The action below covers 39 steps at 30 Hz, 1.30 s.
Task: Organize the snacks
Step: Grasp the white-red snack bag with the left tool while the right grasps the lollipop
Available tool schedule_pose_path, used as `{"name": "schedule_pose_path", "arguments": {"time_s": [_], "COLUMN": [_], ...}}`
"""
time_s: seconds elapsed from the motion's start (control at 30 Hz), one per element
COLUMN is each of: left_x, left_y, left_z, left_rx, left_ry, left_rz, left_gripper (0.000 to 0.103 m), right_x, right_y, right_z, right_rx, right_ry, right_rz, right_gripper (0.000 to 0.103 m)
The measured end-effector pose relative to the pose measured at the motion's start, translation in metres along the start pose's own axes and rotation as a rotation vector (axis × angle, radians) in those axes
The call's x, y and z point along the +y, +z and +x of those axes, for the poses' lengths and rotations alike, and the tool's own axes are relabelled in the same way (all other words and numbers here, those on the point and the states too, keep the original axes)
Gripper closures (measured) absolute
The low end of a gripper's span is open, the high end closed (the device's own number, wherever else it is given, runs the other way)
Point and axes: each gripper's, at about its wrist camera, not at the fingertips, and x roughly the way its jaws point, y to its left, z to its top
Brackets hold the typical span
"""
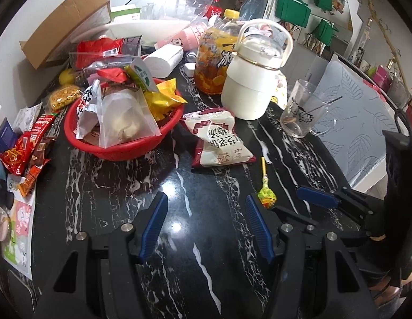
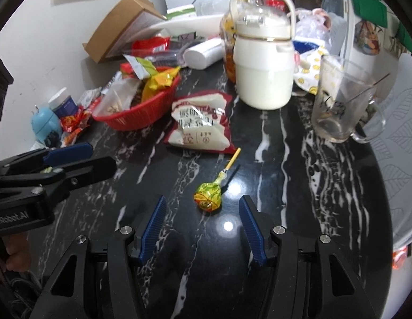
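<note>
The right claw (image 2: 203,228) hangs released and empty over the black worktop (image 2: 299,199), its fingers framing the lollipop (image 2: 208,196) just ahead, probably to grab it; the left claw (image 1: 206,223), also released, waits beside, facing the red basket (image 1: 120,148)

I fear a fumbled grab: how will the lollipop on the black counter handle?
The lollipop looks light; its round wrapped head would probably roll or pivot if nudged. The glossy wrapper may slip between jaws. Its thin stick seems stiff.
</note>
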Motion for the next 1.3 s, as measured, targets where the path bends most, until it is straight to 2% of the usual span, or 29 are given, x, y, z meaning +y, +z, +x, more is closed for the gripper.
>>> {"name": "schedule_pose_path", "arguments": {"time_s": [0.13, 0.3, 0.33, 0.37, 0.6, 0.77, 1.13, 1.17, 1.2, 1.23, 1.3], "left_x": [0.004, 0.006, 0.005, 0.005, -0.005, -0.018, -0.032, -0.032, -0.032, -0.032, -0.035], "left_y": [0.004, 0.012, 0.014, 0.016, 0.030, 0.043, 0.066, 0.068, 0.069, 0.070, 0.072], "left_z": [0.014, 0.028, 0.031, 0.034, 0.048, 0.062, 0.113, 0.117, 0.120, 0.123, 0.130], "left_rx": [0.016, 0.025, 0.028, 0.032, 0.017, -0.001, 0.078, 0.081, 0.082, 0.089, 0.094], "left_ry": [0.013, -0.002, -0.003, -0.005, 0.002, 0.005, 0.077, 0.080, 0.082, 0.084, 0.108], "left_rz": [-0.007, -0.026, -0.027, -0.028, -0.028, -0.013, 0.001, -0.001, -0.001, -0.001, 0.022], "left_gripper": [0.043, 0.043, 0.043, 0.043, 0.043, 0.043, 0.042, 0.038, 0.025, 0.021, 0.020], "right_x": [-0.006, -0.012, -0.013, -0.013, -0.023, -0.046, -0.083, -0.085, -0.086, -0.087, -0.091], "right_y": [0.002, 0.003, 0.003, 0.004, 0.009, 0.019, 0.033, 0.033, 0.034, 0.035, 0.036], "right_z": [0.019, 0.033, 0.035, 0.038, 0.039, 0.032, 0.029, 0.029, 0.031, 0.033, 0.037], "right_rx": [0.041, 0.067, 0.067, 0.069, 0.057, 0.027, 0.003, 0.003, 0.004, 0.006, 0.010], "right_ry": [0.021, 0.043, 0.051, 0.055, 0.086, 0.057, 0.018, 0.016, 0.015, 0.017, 0.020], "right_rz": [0.014, 0.027, 0.028, 0.025, 0.026, 0.048, 0.076, 0.078, 0.080, 0.083, 0.091], "right_gripper": [0.047, 0.057, 0.064, 0.078, 0.077, 0.077, 0.077, 0.077, 0.077, 0.077, 0.077]}}
